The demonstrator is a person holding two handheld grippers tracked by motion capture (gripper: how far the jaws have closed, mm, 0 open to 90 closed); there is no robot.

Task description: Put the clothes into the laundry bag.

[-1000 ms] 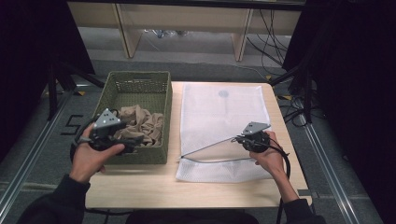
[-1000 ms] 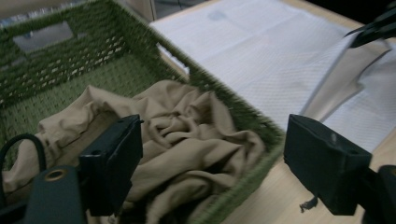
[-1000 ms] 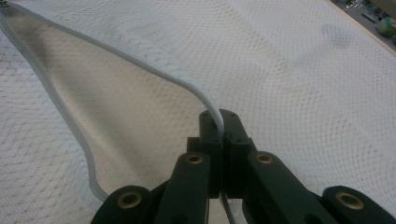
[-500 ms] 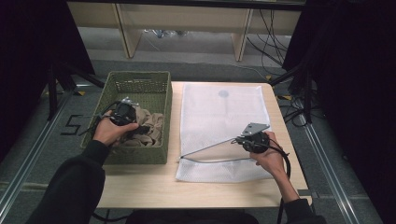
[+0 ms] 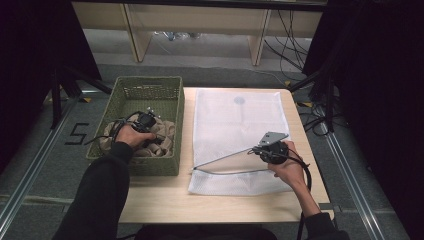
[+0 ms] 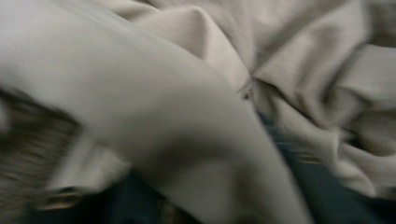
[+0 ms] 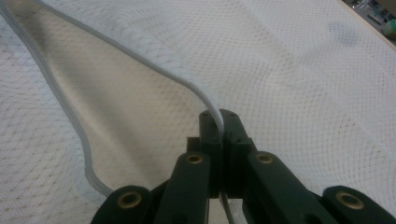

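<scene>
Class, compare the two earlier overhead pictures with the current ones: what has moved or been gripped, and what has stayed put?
The left claw moved from the near edge of the green wicker basket forward and down into the crumpled beige cloth, its jaws just closing among the folds; a firm grip cannot be confirmed. The right claw stayed clamped on the white mesh laundry bag's raised opening edge, holding it open.

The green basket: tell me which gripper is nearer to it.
Left. The left gripper is down inside the green basket, in the beige cloth, its jaws just closing. The right gripper is off to the side, pinching the mesh bag's rim.
</scene>
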